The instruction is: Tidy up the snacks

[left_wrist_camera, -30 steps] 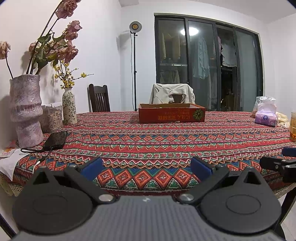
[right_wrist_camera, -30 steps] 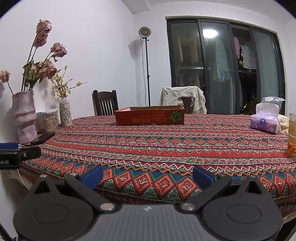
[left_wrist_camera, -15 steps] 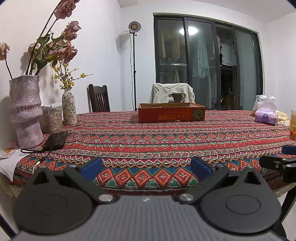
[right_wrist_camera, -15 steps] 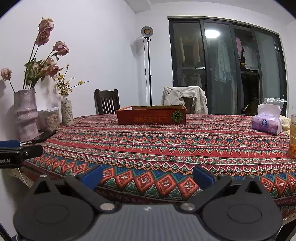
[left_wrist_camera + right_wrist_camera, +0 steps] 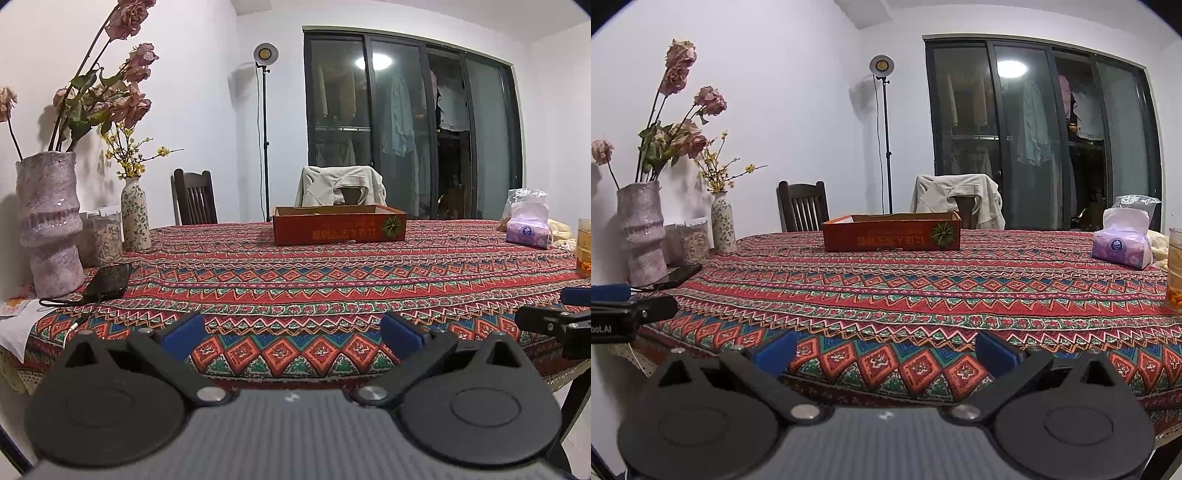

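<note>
Patterned red cloth covers the table [image 5: 332,280] across the middle of both views, and at its far side, just above frame centre, stands the red cardboard box [image 5: 340,225], open-topped, its printed side facing the cameras. From this low angle only a sliver of something pale shows over its rim in the left wrist view; I cannot tell whether snacks lie inside. No loose snack packets show on the open cloth. At the right edge of the frame sit a purple tissue pack [image 5: 526,230], a crinkled clear bag [image 5: 524,197] behind it that may hold food, and a glass of amber drink [image 5: 584,251].

Little has changed over the last second: in the left wrist view the box and vases hold nearly the same places, while in the right wrist view the box has drifted slightly right and lower, so that camera has shifted a little. Neither tool has closed on the box.

Both tools hover at the near table edge. The left gripper [image 5: 291,334] has its blue pads spread wide with nothing between them; the right gripper [image 5: 886,349] is likewise spread and empty.

A bare cloth and idle, empty tools would suit either snacks already gathered in the box or snacks yet to be fetched; these views do not settle which
</note>
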A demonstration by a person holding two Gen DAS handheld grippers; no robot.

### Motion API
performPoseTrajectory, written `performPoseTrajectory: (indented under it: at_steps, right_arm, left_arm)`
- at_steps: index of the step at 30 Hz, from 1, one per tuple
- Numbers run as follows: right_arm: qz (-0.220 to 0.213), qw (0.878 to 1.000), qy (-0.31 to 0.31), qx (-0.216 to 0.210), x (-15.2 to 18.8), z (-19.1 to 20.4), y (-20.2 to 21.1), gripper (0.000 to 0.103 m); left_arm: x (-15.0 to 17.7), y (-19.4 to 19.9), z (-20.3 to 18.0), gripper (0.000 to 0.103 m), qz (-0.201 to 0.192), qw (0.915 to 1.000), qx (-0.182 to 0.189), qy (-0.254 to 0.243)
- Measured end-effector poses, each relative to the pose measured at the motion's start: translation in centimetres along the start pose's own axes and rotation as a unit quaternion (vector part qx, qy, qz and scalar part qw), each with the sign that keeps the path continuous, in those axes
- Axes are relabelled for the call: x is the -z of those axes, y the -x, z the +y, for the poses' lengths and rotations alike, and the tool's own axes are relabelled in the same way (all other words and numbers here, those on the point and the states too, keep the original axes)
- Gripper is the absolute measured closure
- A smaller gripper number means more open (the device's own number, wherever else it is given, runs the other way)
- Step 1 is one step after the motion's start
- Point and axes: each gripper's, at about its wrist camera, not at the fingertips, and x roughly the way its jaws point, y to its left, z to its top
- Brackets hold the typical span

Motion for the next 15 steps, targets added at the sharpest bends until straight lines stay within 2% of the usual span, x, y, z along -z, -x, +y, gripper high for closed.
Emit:
performPoseTrajectory:
  at_steps: [15]
  right_arm:
    - [0.002, 1.0, 0.008, 0.0, 0.11, -0.16, 0.08, 0.0]
  left_arm:
    - [0.03, 0.06, -0.02, 0.0, 0.001, 0.9999, 0.014, 0.008]
